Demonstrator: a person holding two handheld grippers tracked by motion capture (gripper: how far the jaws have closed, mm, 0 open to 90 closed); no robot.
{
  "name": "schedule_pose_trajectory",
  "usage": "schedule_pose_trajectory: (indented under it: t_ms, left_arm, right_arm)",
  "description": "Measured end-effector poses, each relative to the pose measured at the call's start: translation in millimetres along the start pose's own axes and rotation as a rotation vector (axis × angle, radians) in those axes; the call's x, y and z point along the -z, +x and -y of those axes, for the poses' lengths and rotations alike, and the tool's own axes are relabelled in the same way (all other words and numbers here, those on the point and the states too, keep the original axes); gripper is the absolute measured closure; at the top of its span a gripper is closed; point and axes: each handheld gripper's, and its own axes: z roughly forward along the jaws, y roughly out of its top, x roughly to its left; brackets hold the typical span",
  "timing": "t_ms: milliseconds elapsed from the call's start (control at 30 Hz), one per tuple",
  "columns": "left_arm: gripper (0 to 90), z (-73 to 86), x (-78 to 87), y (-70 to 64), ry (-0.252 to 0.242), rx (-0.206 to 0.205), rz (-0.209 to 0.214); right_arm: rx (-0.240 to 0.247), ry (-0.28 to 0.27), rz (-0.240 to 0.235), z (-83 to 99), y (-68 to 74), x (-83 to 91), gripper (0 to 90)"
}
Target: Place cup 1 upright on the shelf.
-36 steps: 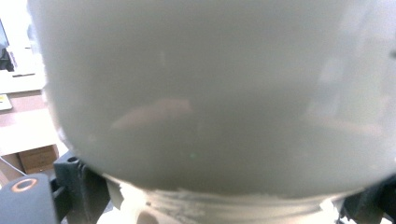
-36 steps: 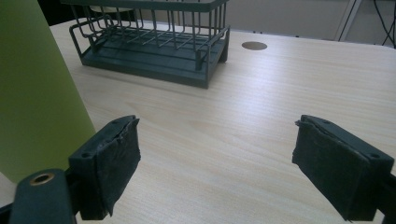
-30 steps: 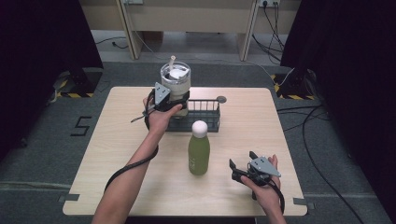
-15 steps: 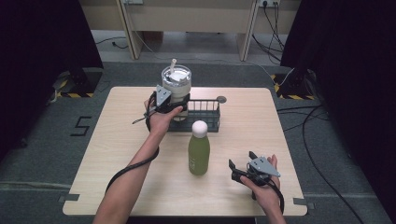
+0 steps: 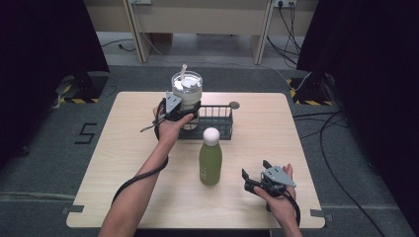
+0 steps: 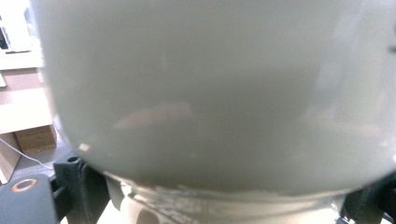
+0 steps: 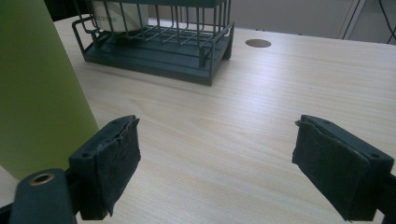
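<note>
Tumbler [image 5: 187, 94], pale and clear-lidded with a straw rising from its top, sits clamped in the left tool [image 5: 184, 114], whose jaws press against its lower body from either side. In the left gripper view the tumbler's grey wall [image 6: 210, 93] crowds right up to the camera, and the dark jaws flank its narrower base. From above, the tumbler's base is at the left end of the wire basket [image 5: 210, 129], just ahead of the left hand [image 5: 169, 127]; whether it rests on the basket floor or hangs slightly above it cannot be told. A white cup-like shape with lettering shows behind the basket's bars [image 7: 116, 16] in the right gripper view, likely that same tumbler's base.

The right tool [image 5: 251, 184] lies low over the near right part of the desk [image 5: 306, 148], held in the right hand [image 5: 279, 200], its jaws spread wide with nothing between them. Its two black pads [image 7: 119, 158] frame bare wood. Just to the left of this tool, close beside its left pad, stands the green bottle [image 5: 210, 158] with a white round cap, upright and apart from the jaws; its green side [image 7: 37, 84] takes up the left edge of the right gripper view. Ahead of the right tool, farther across the desk, is the dark wire basket [image 7: 159, 42], and beyond it to the right a small round grommet [image 7: 258, 43] is set into the desk top.
</note>
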Motion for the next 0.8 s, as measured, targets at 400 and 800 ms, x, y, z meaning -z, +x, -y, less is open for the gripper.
schedule_pose_trajectory:
  t_ms: [400,800]
  left_arm:
    - [9.3,1.4,0.0,-0.1,0.005,-0.002,0.001]
    - [9.0,3.6,4.5,3.6,0.003,0.004,0.022]
  right_arm:
    - [0.001,0.0,0.0,0.1,0.3,-0.1,14.4]
    - [0.005,0.006,-0.007,0.2,2.0,-0.4,14.4]
